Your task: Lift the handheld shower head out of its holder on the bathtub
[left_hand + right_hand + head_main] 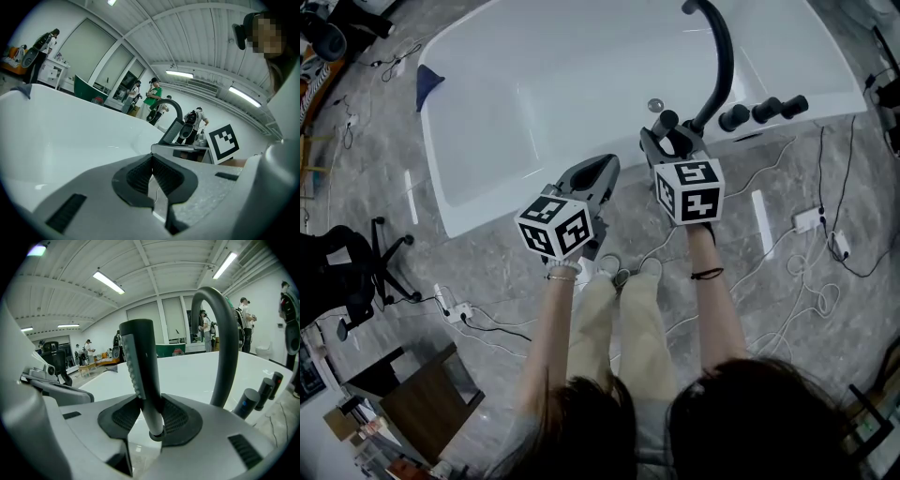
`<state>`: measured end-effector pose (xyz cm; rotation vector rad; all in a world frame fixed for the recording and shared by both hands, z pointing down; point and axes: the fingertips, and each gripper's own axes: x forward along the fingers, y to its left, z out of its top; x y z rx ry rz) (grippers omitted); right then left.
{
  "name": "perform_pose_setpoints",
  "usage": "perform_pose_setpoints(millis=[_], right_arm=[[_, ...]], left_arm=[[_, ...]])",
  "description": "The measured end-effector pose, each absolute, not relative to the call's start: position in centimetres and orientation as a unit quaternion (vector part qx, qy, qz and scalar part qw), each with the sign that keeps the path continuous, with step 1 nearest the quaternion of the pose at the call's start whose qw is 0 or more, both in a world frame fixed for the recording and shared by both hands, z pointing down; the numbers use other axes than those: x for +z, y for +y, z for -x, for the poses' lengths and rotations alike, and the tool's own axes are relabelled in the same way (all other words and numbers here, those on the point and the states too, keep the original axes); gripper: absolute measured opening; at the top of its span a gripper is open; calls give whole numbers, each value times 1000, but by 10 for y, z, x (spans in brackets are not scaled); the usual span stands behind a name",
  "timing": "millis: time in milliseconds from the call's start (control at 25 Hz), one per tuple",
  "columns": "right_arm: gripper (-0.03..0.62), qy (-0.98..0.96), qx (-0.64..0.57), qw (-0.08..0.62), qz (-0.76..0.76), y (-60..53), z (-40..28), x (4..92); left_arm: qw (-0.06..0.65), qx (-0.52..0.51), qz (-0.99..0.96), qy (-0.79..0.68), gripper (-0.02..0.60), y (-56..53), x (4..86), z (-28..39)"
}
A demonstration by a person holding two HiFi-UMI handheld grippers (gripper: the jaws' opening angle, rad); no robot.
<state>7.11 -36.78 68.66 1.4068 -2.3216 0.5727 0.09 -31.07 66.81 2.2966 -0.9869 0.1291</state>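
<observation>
The handheld shower head is a dark grey wand standing upright on the near rim of the white bathtub, next to the arched spout. My right gripper is shut on its lower handle, both pads pressing the sides. In the head view the right gripper covers most of the wand; its base and holder are hidden. My left gripper hangs over the tub's near rim to the left. Its jaws are shut with nothing between them.
Three dark knobs sit on the rim right of the spout. A drain lies in the tub floor, and a blue cloth hangs at the far left corner. Cables and power strips cross the floor; an office chair stands left.
</observation>
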Motion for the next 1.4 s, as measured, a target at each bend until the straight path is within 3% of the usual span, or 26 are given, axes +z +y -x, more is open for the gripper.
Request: perform_pose_setpoints(millis=[800,1400], right_arm=[[135,-828,190,142,-509,-337,-73,561],[135,-862,134,126,-472,-288,-53,455]], left_arm=[[283,26,-891,-355,6,-291,556,-16],[207,35,-916,-342,6,-247,462,-9]])
